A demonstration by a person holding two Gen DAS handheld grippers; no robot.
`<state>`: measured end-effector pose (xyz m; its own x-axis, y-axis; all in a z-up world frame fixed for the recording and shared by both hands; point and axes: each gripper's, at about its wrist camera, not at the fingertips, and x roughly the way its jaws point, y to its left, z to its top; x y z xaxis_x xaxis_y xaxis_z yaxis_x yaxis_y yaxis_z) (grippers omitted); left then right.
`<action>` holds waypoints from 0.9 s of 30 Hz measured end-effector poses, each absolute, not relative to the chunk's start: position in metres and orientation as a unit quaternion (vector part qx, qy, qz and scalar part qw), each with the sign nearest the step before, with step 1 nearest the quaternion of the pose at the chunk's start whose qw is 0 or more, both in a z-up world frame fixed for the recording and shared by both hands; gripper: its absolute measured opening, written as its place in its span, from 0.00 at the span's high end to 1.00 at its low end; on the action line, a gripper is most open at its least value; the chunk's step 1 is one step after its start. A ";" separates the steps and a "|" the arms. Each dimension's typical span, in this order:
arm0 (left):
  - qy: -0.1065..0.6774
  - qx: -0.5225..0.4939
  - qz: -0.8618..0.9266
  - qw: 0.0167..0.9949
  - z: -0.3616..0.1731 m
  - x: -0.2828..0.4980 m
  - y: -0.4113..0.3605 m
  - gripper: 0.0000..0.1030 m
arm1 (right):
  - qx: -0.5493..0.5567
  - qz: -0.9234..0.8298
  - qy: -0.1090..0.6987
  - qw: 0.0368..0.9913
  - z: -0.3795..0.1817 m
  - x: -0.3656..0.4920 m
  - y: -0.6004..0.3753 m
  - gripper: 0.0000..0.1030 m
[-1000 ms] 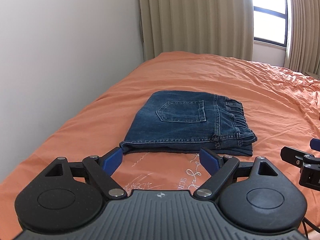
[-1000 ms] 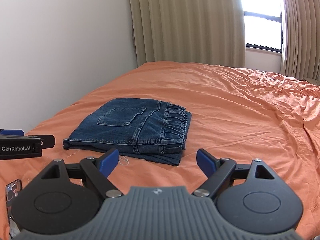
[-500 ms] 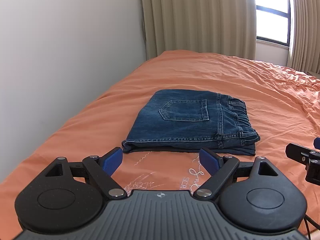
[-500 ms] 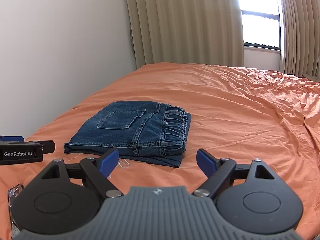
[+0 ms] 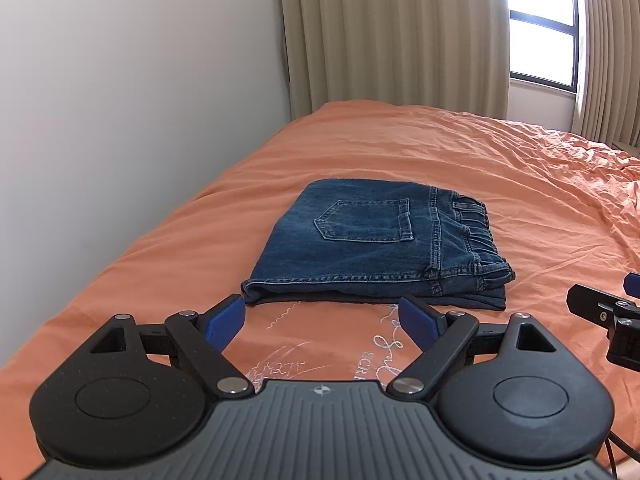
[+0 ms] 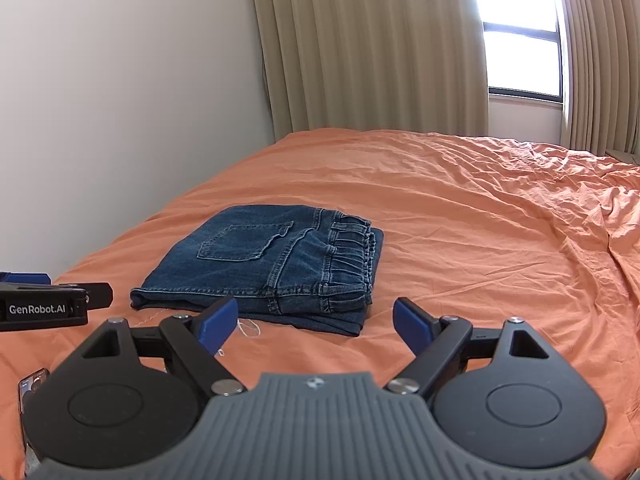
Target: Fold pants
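Note:
Dark blue jeans (image 5: pixel 372 248) lie folded into a compact rectangle on the orange bedspread (image 5: pixel 500 184), back pocket up, elastic waistband to the right. They also show in the right wrist view (image 6: pixel 264 264). My left gripper (image 5: pixel 322 318) is open and empty, just short of the near edge of the jeans. My right gripper (image 6: pixel 316 322) is open and empty, in front of the jeans' near right corner. Each gripper appears at the edge of the other's view: the right one (image 5: pixel 604 312) and the left one (image 6: pixel 52 300).
A white wall (image 5: pixel 120 120) runs along the bed's left side. Beige curtains (image 6: pixel 368 48) and a bright window (image 6: pixel 520 60) stand behind the bed. White embroidery (image 5: pixel 288 356) marks the bedspread near me. A phone (image 6: pixel 30 386) lies at the lower left.
Both grippers have drawn back slightly and tilted upward; the jeans sit a little farther away in both views. The jeans have not moved.

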<state>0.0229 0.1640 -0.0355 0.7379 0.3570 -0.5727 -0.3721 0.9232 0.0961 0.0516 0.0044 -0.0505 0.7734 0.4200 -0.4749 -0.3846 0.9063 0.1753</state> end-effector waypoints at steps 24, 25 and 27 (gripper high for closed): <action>0.300 -0.015 0.194 0.934 -0.032 0.019 0.160 0.02 | 0.033 0.214 0.263 0.940 -0.049 0.049 0.004 0.21; 0.299 -0.016 0.194 0.934 -0.031 0.018 0.159 0.02 | 0.033 0.215 0.263 0.940 -0.049 0.049 0.004 0.21; 0.299 -0.016 0.195 0.934 -0.031 0.018 0.158 0.02 | 0.032 0.215 0.261 0.940 -0.049 0.049 0.004 0.21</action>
